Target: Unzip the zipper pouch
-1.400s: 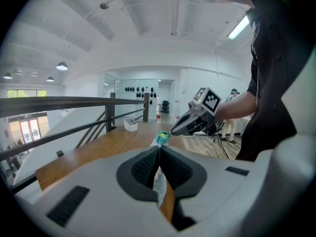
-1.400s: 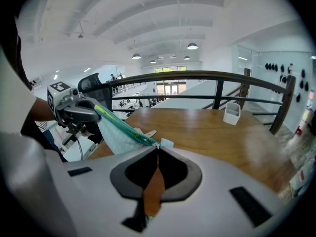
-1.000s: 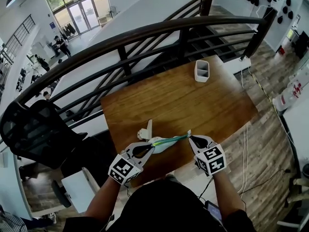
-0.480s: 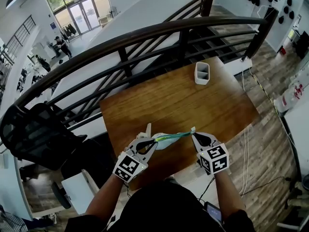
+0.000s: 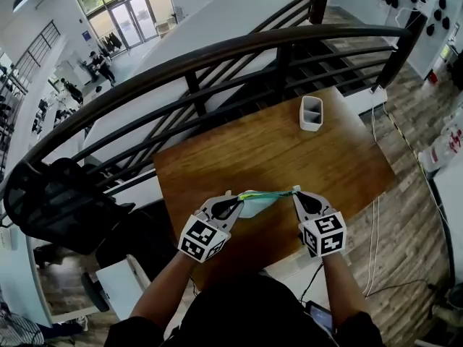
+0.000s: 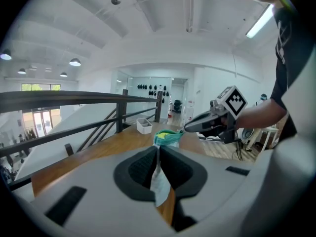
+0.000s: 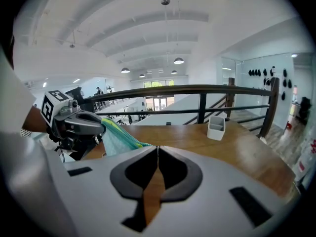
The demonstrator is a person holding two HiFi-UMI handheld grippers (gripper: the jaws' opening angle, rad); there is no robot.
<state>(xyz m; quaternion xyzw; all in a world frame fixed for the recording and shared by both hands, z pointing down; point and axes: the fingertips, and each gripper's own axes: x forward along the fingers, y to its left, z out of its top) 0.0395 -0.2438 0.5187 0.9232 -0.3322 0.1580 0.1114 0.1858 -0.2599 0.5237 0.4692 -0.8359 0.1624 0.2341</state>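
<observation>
Both hands have slid forward, away from the person, and the pouch has gone with them. The left gripper (image 5: 233, 206) is squeezed shut on a pale flap at one end of the zipper pouch (image 5: 262, 200). The right gripper (image 5: 296, 193) is pinched shut on the other end, where the green zipper line stops. The little pull is too small to see. The pouch is stretched tight between the two sets of fingers, over the wooden table (image 5: 275, 150). The gap between the fingers looks the same as before, so I think the zipper is not open yet. Far past the fingertips stands a white cup (image 5: 311, 113).
</observation>
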